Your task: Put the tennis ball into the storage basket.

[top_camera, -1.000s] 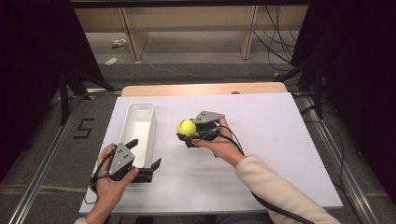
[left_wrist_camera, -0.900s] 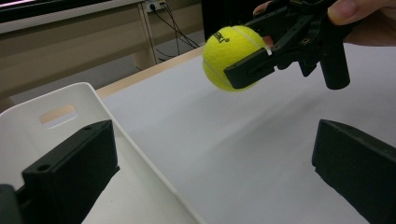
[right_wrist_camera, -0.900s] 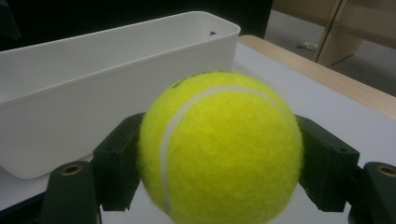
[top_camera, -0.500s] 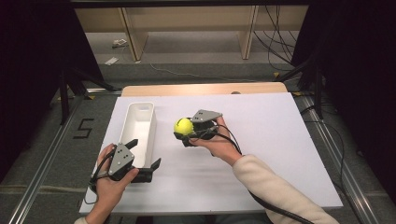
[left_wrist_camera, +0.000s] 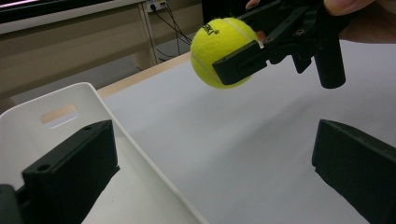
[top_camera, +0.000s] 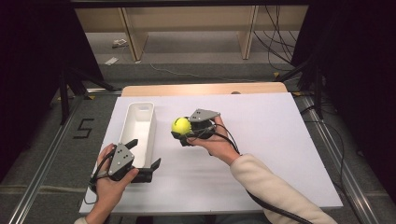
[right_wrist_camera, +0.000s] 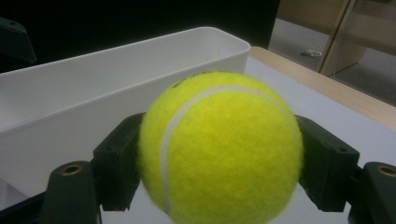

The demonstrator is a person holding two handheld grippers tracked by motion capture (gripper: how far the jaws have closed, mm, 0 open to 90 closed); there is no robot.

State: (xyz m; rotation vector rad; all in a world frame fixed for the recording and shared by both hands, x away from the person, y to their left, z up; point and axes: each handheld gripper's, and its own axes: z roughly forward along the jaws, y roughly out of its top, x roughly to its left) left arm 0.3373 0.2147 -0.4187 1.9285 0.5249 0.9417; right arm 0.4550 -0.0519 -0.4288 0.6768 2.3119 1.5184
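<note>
One fuzzy round tennis ball [top_camera: 181, 125] sits clamped in the right gripper [top_camera: 183, 133]; left gripper [top_camera: 145, 162] gapes.

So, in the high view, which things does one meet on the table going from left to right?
Left gripper → white bin → tennis ball → right gripper, its jaws shut on the ball.
</note>
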